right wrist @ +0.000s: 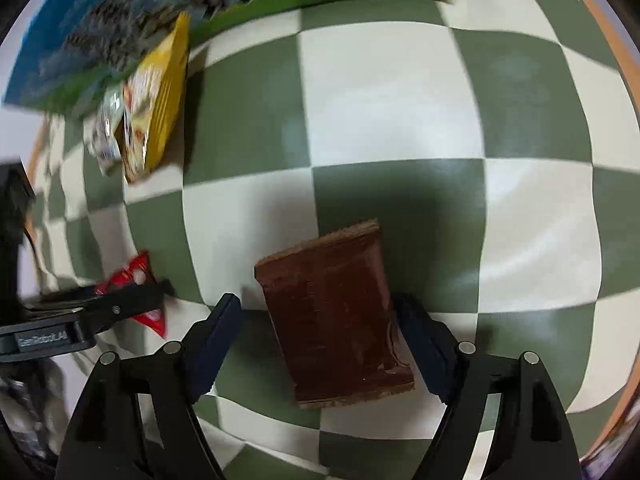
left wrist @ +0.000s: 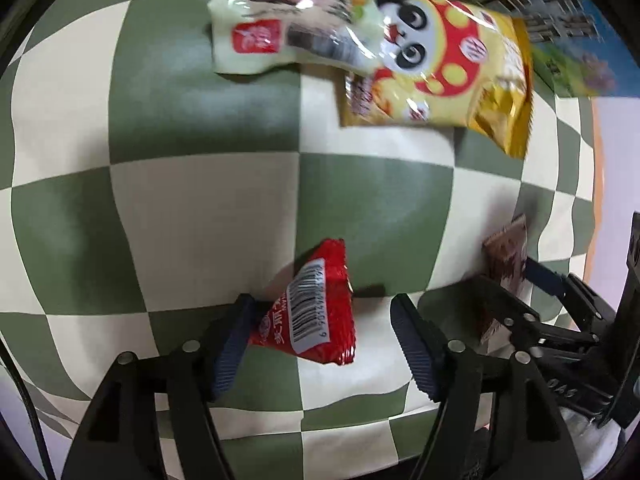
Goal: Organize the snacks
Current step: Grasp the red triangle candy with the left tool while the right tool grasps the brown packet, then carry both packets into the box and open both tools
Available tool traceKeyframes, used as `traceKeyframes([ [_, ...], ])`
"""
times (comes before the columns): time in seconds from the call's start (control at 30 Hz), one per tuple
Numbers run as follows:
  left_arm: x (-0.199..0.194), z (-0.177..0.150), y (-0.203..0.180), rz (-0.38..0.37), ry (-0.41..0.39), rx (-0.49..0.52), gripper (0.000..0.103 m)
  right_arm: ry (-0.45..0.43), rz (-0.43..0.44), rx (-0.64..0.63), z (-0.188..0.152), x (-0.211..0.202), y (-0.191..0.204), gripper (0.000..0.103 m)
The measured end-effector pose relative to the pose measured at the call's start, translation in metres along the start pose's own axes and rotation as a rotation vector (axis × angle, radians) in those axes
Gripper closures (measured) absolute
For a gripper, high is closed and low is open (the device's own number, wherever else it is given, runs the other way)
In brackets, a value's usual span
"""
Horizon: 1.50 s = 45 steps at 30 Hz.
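A small red snack packet [left wrist: 316, 304] with a barcode lies on the checked cloth between the fingers of my open left gripper [left wrist: 322, 320], close to the left finger. A brown snack packet [right wrist: 336, 316] lies between the fingers of my open right gripper [right wrist: 318, 320], close to the right finger. The brown packet also shows in the left wrist view [left wrist: 507, 258], the red one in the right wrist view [right wrist: 138, 280]. A yellow panda bag [left wrist: 440, 64] and a pale green bag [left wrist: 296, 16] lie farther back, overlapping.
The table carries a green and white checked cloth [left wrist: 200, 220]. A blue and green box [right wrist: 160, 4] stands at the back edge, behind the bags. The yellow bag [right wrist: 156, 96] lies in front of it. The table's orange edge [right wrist: 624, 60] runs at the right.
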<state>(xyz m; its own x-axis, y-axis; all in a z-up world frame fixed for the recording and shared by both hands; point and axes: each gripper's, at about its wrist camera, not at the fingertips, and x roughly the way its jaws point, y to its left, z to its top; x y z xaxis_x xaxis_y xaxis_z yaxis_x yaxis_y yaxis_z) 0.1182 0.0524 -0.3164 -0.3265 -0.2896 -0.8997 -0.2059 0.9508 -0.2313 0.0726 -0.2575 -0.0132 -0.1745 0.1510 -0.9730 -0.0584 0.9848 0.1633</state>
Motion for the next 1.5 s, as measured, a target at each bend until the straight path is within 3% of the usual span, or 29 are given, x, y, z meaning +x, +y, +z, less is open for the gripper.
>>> traceKeyframes([
  [0.13, 0.005, -0.010, -0.007, 0.002, 0.009, 0.011, 0.037, -0.021, -0.044, -0.029, -0.009, 0.000, 0.008, 0.024],
  [0.17, 0.006, -0.011, -0.009, 0.013, 0.001, 0.008, 0.041, -0.027, -0.062, -0.033, -0.010, 0.001, 0.011, 0.028],
  [0.2, 0.005, -0.013, -0.011, 0.036, -0.015, 0.005, 0.055, -0.035, -0.073, -0.033, -0.013, 0.001, 0.010, 0.034],
  [0.23, 0.005, -0.015, -0.012, 0.053, -0.021, 0.007, 0.059, -0.043, -0.078, -0.032, -0.017, 0.000, 0.010, 0.041],
  [0.47, -0.012, -0.025, -0.022, 0.061, -0.029, 0.010, 0.061, -0.092, -0.035, 0.005, -0.027, -0.013, 0.004, 0.045],
  [0.67, -0.058, -0.014, -0.043, 0.013, -0.093, 0.039, 0.061, -0.140, 0.069, 0.057, -0.030, -0.056, 0.003, 0.045],
  [0.83, -0.125, -0.006, -0.066, -0.113, -0.176, 0.074, 0.063, -0.220, 0.185, 0.064, -0.020, -0.110, 0.008, 0.045],
  [0.9, -0.152, -0.001, -0.078, -0.140, -0.250, 0.128, 0.063, -0.255, 0.216, 0.062, -0.001, -0.133, 0.008, 0.045],
  [0.97, -0.178, 0.012, -0.093, -0.139, -0.324, 0.183, 0.063, -0.303, 0.241, 0.047, 0.018, -0.161, 0.007, 0.045],
  [1.03, -0.205, 0.046, -0.098, -0.128, -0.339, 0.229, 0.063, -0.346, 0.269, 0.037, 0.031, -0.188, 0.007, 0.045],
  [1.1, -0.204, 0.064, -0.107, -0.128, -0.327, 0.240, 0.061, -0.380, 0.271, 0.022, 0.051, -0.206, 0.013, 0.045],
  [1.2, -0.174, 0.071, -0.097, -0.114, -0.248, 0.234, 0.035, -0.414, 0.255, 0.011, 0.068, -0.217, 0.016, 0.045],
  [1.37, -0.066, 0.070, -0.072, -0.160, 0.039, 0.111, 0.035, -0.360, 0.236, 0.060, 0.069, -0.187, -0.007, 0.045],
  [1.5, -0.013, 0.060, -0.067, -0.111, 0.140, 0.071, 0.035, -0.292, 0.231, 0.122, 0.050, -0.152, -0.028, 0.045],
])
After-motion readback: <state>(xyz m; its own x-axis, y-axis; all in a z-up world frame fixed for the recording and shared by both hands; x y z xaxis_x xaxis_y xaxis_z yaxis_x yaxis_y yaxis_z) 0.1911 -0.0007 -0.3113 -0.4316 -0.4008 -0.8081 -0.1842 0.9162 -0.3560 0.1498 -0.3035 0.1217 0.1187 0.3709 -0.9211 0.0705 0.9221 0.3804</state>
